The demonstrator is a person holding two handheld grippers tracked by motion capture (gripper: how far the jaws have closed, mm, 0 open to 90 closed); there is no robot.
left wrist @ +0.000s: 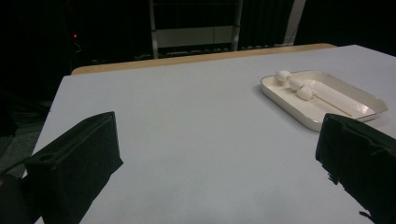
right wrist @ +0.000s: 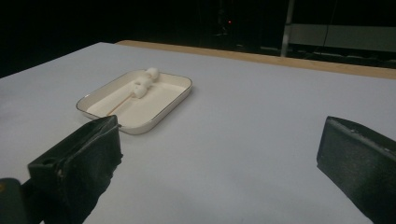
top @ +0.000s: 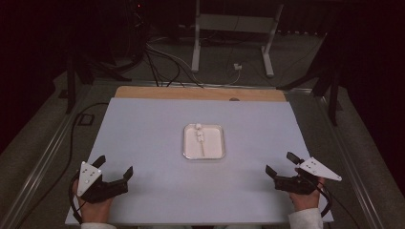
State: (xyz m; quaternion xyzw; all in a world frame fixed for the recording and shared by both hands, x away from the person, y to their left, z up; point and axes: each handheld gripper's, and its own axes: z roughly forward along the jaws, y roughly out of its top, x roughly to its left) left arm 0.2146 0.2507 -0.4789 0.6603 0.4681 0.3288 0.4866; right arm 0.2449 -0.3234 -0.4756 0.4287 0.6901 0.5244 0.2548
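Marshmallows on a skewer (top: 200, 137) lie in a white tray (top: 216, 151), ahead of and between the left gripper (top: 114, 167) and right gripper (top: 279, 163), both spread apart and empty; no writing is legible.

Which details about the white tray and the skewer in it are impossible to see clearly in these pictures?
- High view: the white pieces on the thin wooden skewer are too small to count or identify.
- Left gripper view: the near corner of the white rectangular tray is hidden behind a black jaw.
- Right gripper view: the skewer's near tip is too faint and dim.
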